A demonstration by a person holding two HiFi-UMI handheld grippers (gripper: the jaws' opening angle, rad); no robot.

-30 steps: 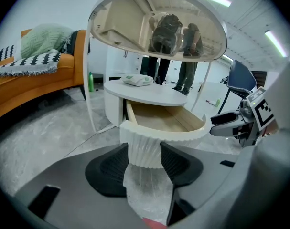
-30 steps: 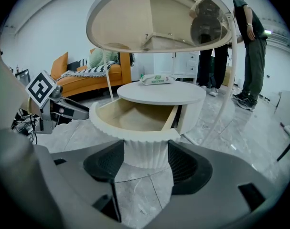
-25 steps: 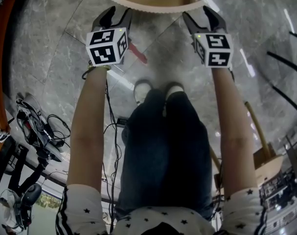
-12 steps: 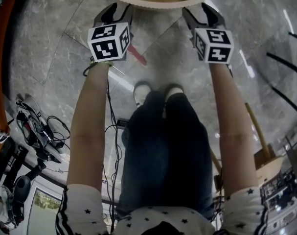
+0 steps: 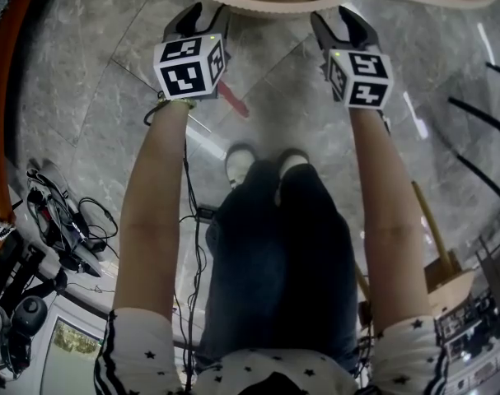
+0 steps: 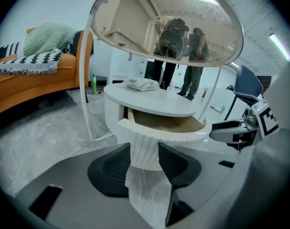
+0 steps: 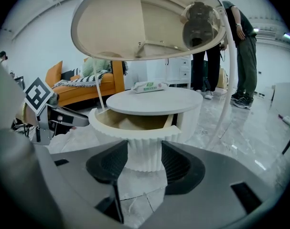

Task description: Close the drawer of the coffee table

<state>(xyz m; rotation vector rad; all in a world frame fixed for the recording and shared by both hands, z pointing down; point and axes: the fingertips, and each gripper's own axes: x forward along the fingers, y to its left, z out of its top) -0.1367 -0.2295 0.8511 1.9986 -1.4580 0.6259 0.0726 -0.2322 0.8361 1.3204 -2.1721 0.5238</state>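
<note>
The round white coffee table (image 6: 154, 101) has a drawer with a ribbed white front (image 6: 183, 136) standing partly out, its wooden inside showing. My left gripper (image 6: 144, 151) is open, its fingertips at the left part of that ribbed front (image 5: 266, 5), which shows through the gap. My right gripper (image 7: 144, 161) is open at the right part of the front (image 7: 116, 130). Its jaws have just been closing, with nothing gripped between them. In the head view the left gripper (image 5: 202, 13) and right gripper (image 5: 338, 16) sit side by side against the drawer.
A tissue pack (image 7: 149, 86) lies on the tabletop under a round upper shelf (image 6: 173, 23). An orange sofa (image 6: 35, 85) stands to the left, and people (image 6: 176, 75) stand behind the table. Cables (image 5: 64, 216) lie on the marble floor at my left.
Both grippers have moved forward together, and the drawer has slid further under the tabletop, so less of its inside shows in the head view.
</note>
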